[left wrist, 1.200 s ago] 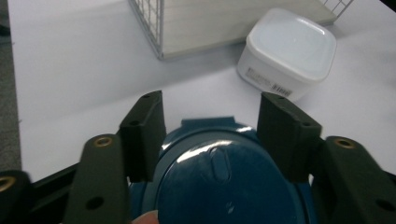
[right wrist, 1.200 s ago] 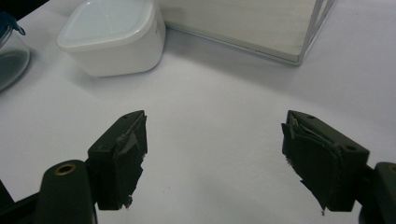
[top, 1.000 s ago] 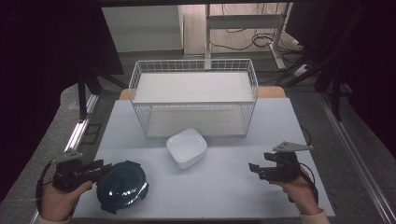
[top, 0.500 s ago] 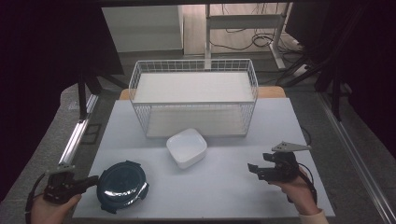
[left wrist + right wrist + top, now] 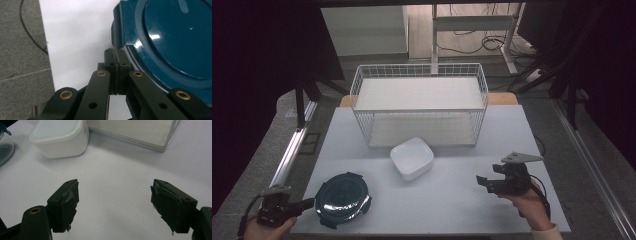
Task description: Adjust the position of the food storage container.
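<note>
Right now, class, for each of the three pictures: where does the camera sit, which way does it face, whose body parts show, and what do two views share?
High view: above the person's side, facing forward and down on the white table; both hands and the white wire basket show.
Left gripper view: rides the left gripper, jaws shut beside the round dark-blue plastic lid.
Right gripper view: rides the right gripper, jaws open, facing the white square plastic container.
High and right gripper views share that container.

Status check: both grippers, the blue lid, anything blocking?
Left gripper shut, tips at the blue lid's rim, nothing visibly clamped. Right gripper open, empty, over the table. White container and wire basket stand apart.
</note>
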A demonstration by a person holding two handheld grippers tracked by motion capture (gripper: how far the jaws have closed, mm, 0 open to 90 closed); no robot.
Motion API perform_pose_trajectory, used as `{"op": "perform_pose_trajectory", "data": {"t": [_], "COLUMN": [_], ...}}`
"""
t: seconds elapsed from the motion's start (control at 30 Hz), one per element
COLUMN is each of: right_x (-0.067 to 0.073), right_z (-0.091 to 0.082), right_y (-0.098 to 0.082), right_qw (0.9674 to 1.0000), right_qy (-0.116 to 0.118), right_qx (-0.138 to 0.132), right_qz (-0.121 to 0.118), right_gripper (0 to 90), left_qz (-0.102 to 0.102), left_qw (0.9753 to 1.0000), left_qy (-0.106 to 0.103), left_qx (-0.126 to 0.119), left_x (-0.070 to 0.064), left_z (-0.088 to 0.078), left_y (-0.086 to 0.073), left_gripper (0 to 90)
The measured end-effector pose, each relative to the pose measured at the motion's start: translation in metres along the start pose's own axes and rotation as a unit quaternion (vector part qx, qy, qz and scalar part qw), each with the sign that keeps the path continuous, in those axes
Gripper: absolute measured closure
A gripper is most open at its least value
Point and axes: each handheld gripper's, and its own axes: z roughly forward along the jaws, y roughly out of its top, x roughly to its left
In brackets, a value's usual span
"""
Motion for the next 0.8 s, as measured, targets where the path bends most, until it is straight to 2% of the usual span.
{"op": "perform_pose_trajectory", "data": {"t": [0.03, 0.07, 0.13, 0.37, 0.8], "right_x": [0.000, 0.000, 0.000, 0.000, 0.003], "right_z": [0.000, 0.000, 0.001, 0.003, 0.009], "right_y": [0.000, 0.000, 0.000, -0.001, -0.002], "right_qw": [1.0000, 1.0000, 1.0000, 1.0000, 0.9999], "right_qy": [0.000, 0.000, 0.000, 0.001, 0.004], "right_qx": [0.001, 0.001, 0.002, 0.005, 0.015], "right_qz": [0.000, 0.000, -0.001, -0.001, -0.005], "right_gripper": [22.1, 22.1, 22.1, 22.0, 22.0], "left_qz": [0.000, 0.001, 0.004, 0.006, 0.021], "left_qw": [1.0000, 0.9999, 0.9999, 0.9999, 0.9993], "left_qy": [0.000, -0.011, -0.003, -0.004, -0.026], "left_qx": [0.000, 0.003, 0.009, 0.015, 0.017], "left_x": [0.000, -0.001, -0.002, -0.002, -0.009], "left_z": [0.000, 0.003, 0.004, 0.010, 0.019], "left_y": [0.000, 0.001, 0.003, 0.004, 0.014], "left_gripper": [90.0, 90.0, 90.0, 90.0, 90.0]}}
